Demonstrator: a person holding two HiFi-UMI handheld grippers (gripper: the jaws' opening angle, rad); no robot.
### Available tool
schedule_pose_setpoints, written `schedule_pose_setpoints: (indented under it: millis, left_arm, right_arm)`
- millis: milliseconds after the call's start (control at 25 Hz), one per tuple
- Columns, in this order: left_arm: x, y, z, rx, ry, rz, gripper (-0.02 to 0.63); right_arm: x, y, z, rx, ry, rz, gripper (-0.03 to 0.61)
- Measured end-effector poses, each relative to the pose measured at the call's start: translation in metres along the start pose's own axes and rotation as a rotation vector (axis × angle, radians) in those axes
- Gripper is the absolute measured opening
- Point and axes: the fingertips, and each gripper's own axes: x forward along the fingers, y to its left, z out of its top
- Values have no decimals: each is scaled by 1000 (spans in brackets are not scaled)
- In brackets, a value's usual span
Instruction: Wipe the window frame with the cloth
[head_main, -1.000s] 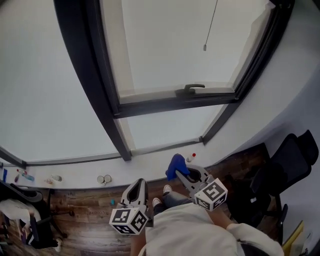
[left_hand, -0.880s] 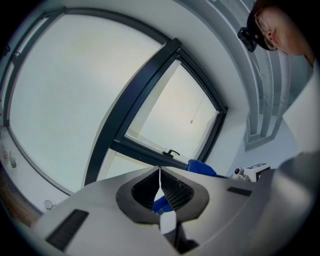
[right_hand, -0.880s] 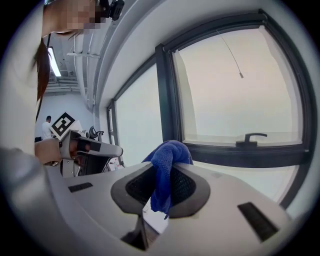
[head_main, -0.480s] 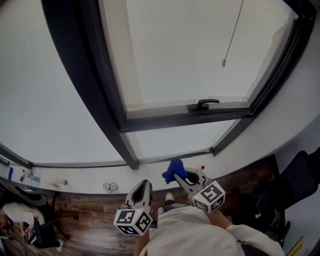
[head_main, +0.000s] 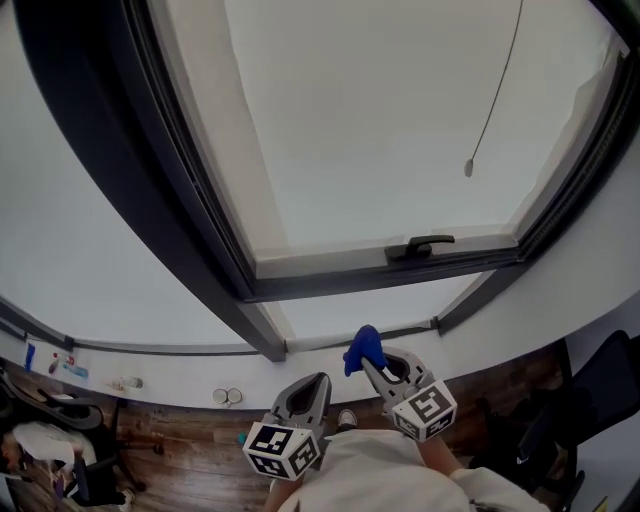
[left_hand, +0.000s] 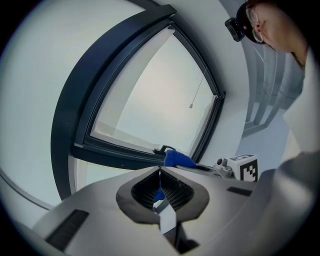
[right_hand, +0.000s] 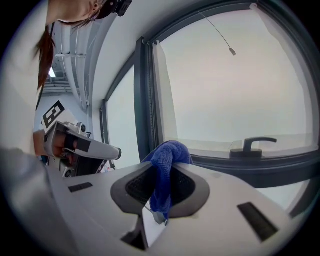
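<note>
Blue cloth (head_main: 363, 350): was pinched between the jaws of the right gripper (head_main: 372, 366), held near the dark window frame (head_main: 330, 287) below its handle (head_main: 424, 246), with the left gripper (head_main: 312, 384) beside it, jaws pressed together.

Daylight enters through the window glass (head_main: 400, 120), which is overexposed to near white in all three views. The window frame (head_main: 130, 150) reads as a dark silhouette against it. The floor (head_main: 180, 455) is dim. Straight lines bend strongly toward the edges, and both gripper views carry black circular vignetting. In the right gripper view the cloth (right_hand: 167, 152) is sharp and backlit, its near face shaded.
</note>
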Motion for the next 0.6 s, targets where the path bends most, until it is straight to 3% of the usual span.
schedule_pose_setpoints:
  millis: [120,280,440,600]
  left_arm:
    - [2,13,9,24,22,-26,11]
    - [-15,35,26,33,42,-46,11]
    - [-40,66,50,28,14,-38,11]
    - [-58,101,66,21,-21,-9,11]
  right_arm:
    - [18,3,50,-39,-78,34,48]
    - [57,16,176,-228,-246,72,48]
    - [109,29,304,-410,-378,2,48]
    - [147,33,399,-523,-487,-32,48]
